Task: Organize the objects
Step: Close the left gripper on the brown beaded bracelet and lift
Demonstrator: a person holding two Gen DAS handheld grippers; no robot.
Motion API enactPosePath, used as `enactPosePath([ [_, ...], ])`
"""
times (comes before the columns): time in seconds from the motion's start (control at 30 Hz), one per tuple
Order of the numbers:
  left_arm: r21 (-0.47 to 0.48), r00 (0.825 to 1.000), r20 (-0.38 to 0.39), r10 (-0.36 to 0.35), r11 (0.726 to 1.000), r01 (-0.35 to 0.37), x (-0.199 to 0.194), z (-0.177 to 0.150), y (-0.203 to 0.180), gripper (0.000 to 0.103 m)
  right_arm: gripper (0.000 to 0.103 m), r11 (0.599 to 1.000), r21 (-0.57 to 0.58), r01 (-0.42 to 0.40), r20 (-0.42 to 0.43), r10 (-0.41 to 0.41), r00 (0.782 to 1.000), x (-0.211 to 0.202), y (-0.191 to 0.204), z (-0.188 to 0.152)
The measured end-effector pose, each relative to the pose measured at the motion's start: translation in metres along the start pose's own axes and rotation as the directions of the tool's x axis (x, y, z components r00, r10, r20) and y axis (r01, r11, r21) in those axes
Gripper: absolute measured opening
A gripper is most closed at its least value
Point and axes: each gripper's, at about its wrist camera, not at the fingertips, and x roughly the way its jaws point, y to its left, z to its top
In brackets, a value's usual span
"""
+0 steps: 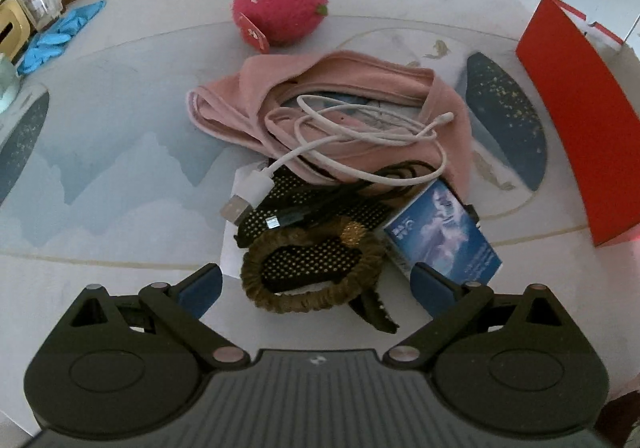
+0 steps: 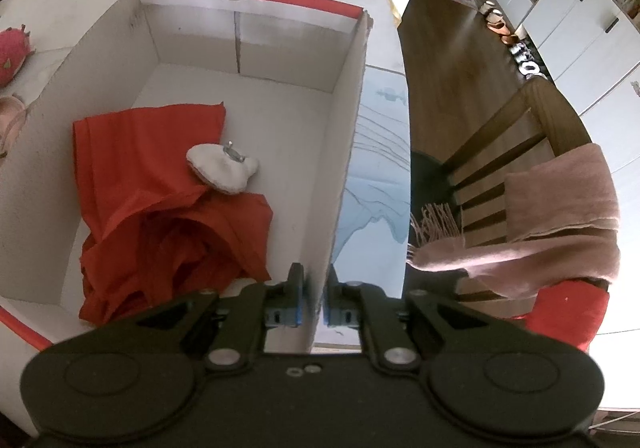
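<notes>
White cabinets (image 2: pixel 580 20), wooden floor (image 2: pixel 452 48), wooden chair (image 2: pixel 516 128) beside table (image 1: pixel 120 128).

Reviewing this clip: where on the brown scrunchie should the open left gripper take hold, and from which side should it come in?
Probably the near arc of the brown scrunchie, from above. It lies flat as a ring between the open left gripper pads, and that arc is free of the black cable by its far edge. One finger inside the ring, one outside.
</notes>
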Motion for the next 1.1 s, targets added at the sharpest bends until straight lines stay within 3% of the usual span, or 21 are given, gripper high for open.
enactPosePath([
  [0.07, 0.02, 1.0, 0.012, 0.007, 1.0, -0.007, -0.001, 0.0, -0.002, 0.087, 0.008, 1.0, 0.002, -0.001, -0.005, 0.002, 1.0, 0.001, 0.0, 0.0],
  [0.13, 0.019, 1.0, 0.004, 0.013, 1.0, -0.013, 0.001, 0.0, -0.003, 0.063, 0.008, 1.0, -0.001, 0.0, -0.005, 0.0, 1.0, 0.002, 0.0, 0.001],
  [0.27, 0.017, 1.0, 0.018, 0.012, 1.0, -0.012, -0.001, 0.002, -0.004, 0.051, 0.008, 1.0, -0.002, 0.001, -0.005, -0.001, 1.0, 0.002, 0.001, 0.001],
  [0.33, 0.024, 1.0, 0.021, 0.008, 1.0, -0.009, -0.002, 0.003, -0.006, 0.037, 0.008, 1.0, 0.0, 0.001, -0.005, -0.001, 1.0, 0.002, 0.001, 0.001],
  [0.53, 0.051, 1.0, 0.017, 0.012, 0.999, -0.013, -0.008, 0.005, -0.011, 0.014, 0.007, 1.0, 0.0, -0.001, -0.002, 0.001, 1.0, 0.003, 0.0, 0.0],
  [0.67, 0.047, 1.0, 0.005, 0.028, 0.998, -0.028, -0.015, 0.008, -0.007, 0.008, 0.007, 1.0, -0.002, 0.001, -0.001, -0.001, 1.0, 0.002, 0.001, 0.0],
  [1.1, -0.062, 0.996, 0.008, -0.09, 0.994, 0.091, -0.079, 0.034, 0.006, 0.007, 0.006, 1.0, 0.001, -0.008, 0.0, 0.008, 1.0, 0.003, 0.0, -0.001],
])
